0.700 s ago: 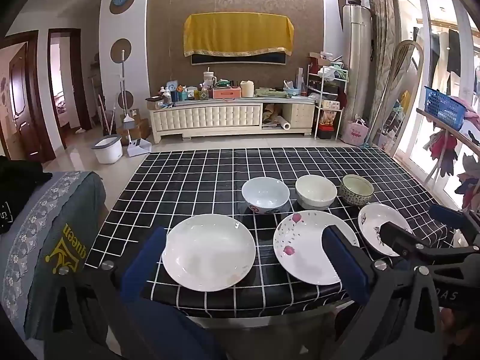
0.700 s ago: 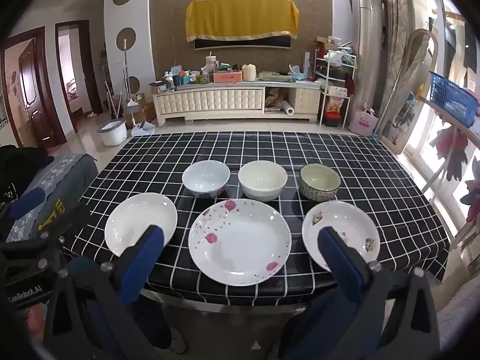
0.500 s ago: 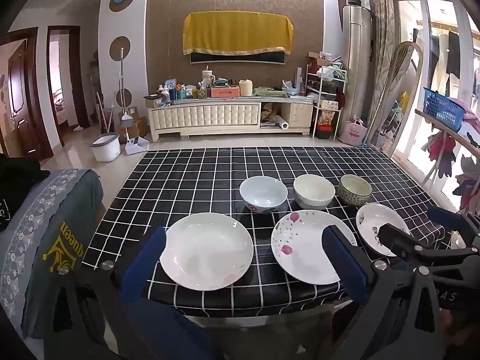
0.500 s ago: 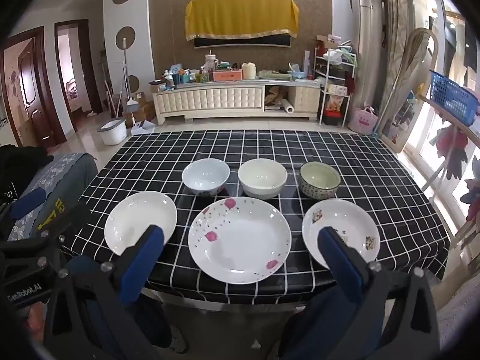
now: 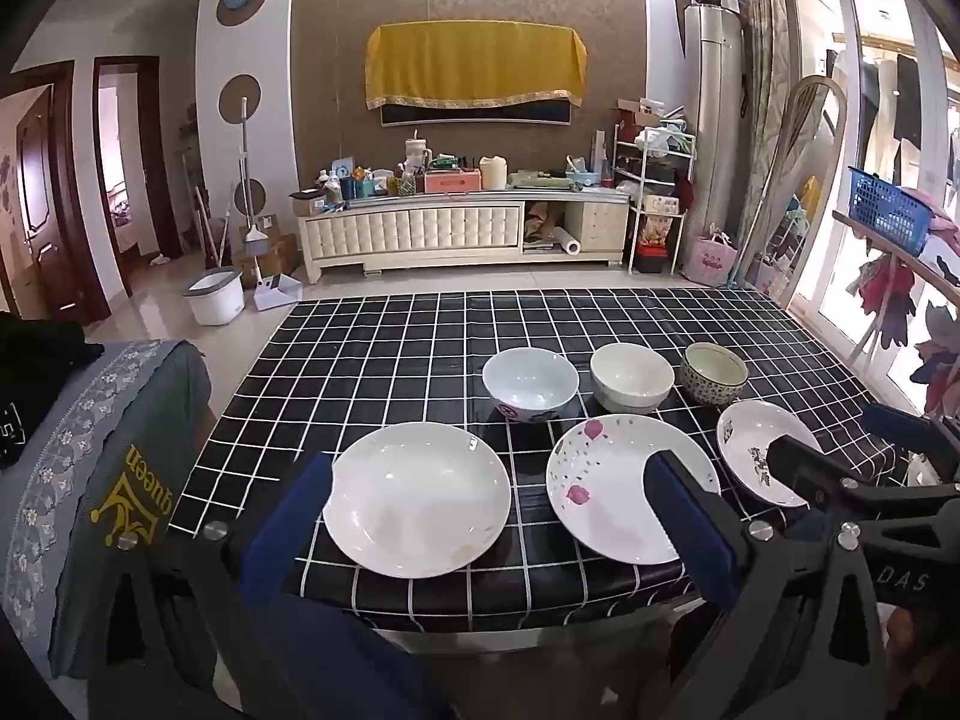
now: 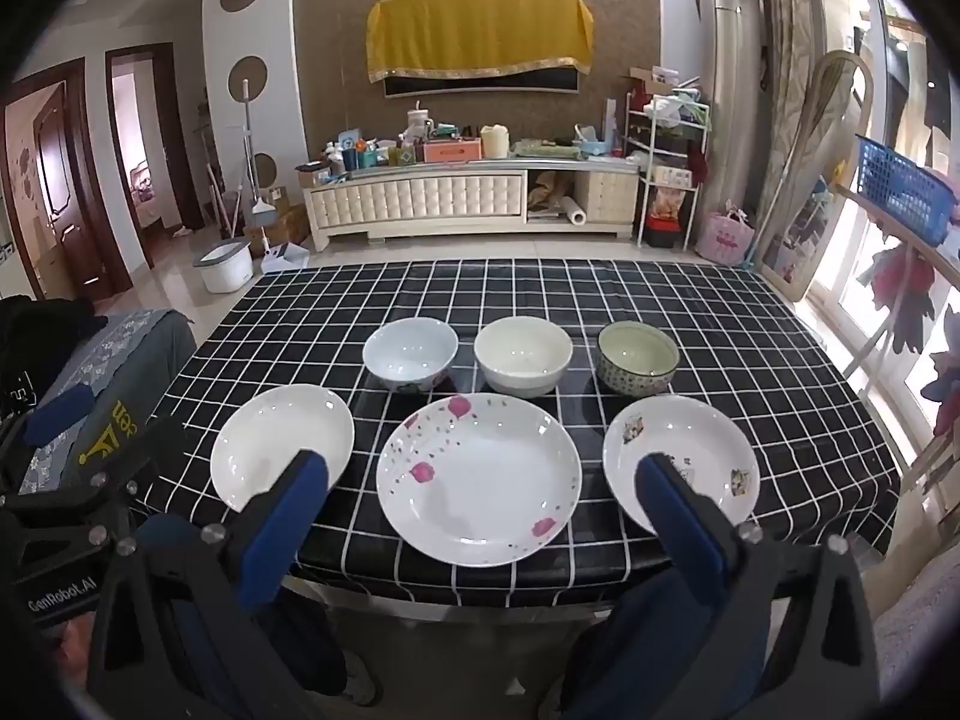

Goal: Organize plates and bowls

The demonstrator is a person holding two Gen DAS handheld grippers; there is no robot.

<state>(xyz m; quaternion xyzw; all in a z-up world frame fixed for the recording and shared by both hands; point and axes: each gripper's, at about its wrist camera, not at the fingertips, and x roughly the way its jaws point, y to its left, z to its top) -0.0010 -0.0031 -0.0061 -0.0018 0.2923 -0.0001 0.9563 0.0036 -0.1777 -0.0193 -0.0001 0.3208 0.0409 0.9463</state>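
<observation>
On the black checked table [image 6: 600,294] lie three plates in a near row: a plain white plate [image 5: 417,498] [image 6: 282,444], a pink-flowered plate [image 5: 624,486] [image 6: 480,477] and a small patterned plate [image 5: 762,450] [image 6: 681,462]. Behind them stand a pale blue bowl [image 5: 531,384] [image 6: 411,360], a cream bowl [image 5: 632,376] [image 6: 523,363] and a green patterned bowl [image 5: 714,372] [image 6: 638,357]. My left gripper [image 5: 486,474] hovers open over the near edge, straddling the white plate. My right gripper [image 6: 483,471] is open too, straddling the flowered plate. Neither holds anything.
A chair back with a grey-green cover [image 5: 120,480] stands left of the table. A drying rack with a blue basket [image 6: 900,192] lines the right side. Beyond the table are open floor, a white bucket [image 5: 215,297] and a cluttered TV cabinet [image 5: 444,228].
The plates and bowls sit slightly higher and nearer in both views; both grippers have crept a little toward the table. The jaws stay wide.
</observation>
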